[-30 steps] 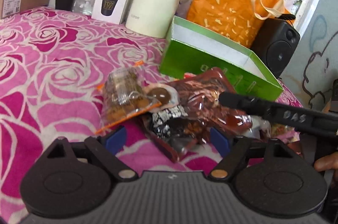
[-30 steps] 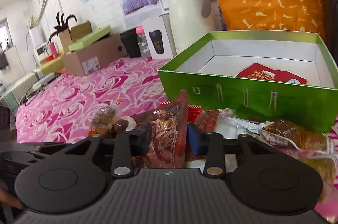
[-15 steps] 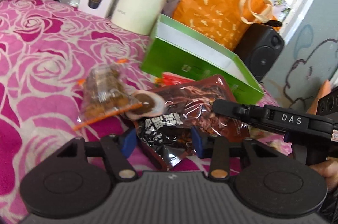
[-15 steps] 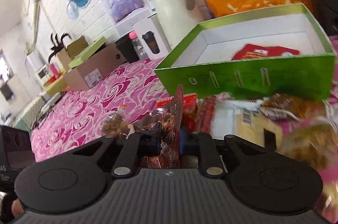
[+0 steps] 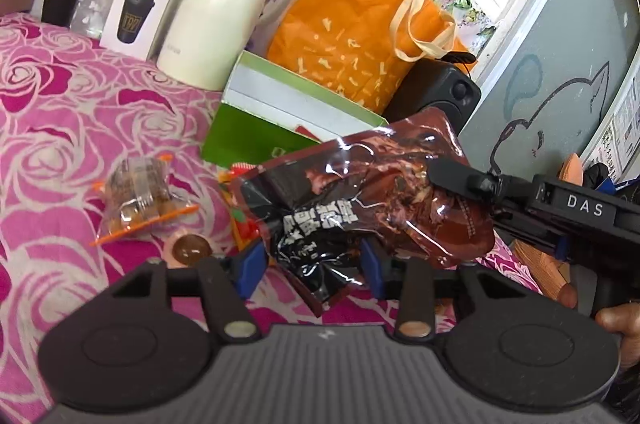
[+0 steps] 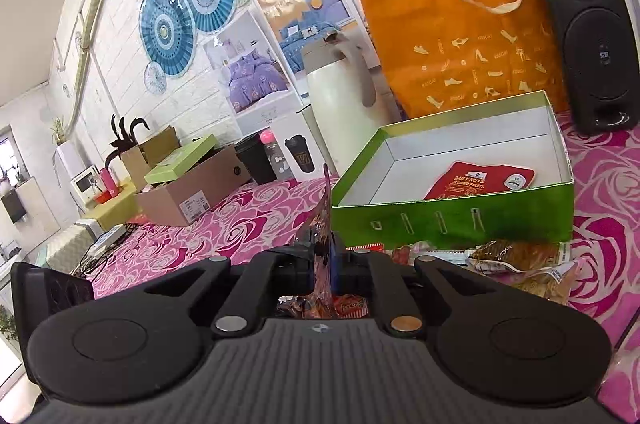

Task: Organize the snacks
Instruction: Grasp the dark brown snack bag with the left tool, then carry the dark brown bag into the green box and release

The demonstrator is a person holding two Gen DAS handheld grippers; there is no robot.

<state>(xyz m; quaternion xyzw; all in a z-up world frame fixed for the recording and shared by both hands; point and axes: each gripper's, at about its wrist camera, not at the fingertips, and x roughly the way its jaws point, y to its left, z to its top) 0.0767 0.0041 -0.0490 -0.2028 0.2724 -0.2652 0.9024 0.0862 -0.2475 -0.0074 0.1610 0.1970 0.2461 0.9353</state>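
My right gripper [image 6: 322, 264] is shut on a dark red snack pouch [image 5: 360, 196], seen edge-on in the right wrist view [image 6: 326, 220], and holds it lifted above the pink rose cloth. The right gripper also shows in the left wrist view [image 5: 448, 174]. My left gripper [image 5: 310, 270] is open just below the pouch, its blue pads either side of the pouch's lower corner. The green box [image 6: 452, 220] stands beyond, with a red nut packet [image 6: 480, 180] inside. A clear cookie bag [image 5: 140, 188] and a round sweet [image 5: 192, 248] lie on the cloth.
More snack packets [image 6: 520, 256] lie in front of the green box. A white thermos [image 5: 224, 12], an orange bag [image 5: 360, 36] and a black speaker [image 6: 592, 40] stand behind it. A cardboard box [image 6: 196, 188], cups and a white carton stand further left.
My right gripper closed on the dark red pouch and lifted it off the pile. The round sweet and cookie bag stayed on the cloth. My left gripper stayed open.
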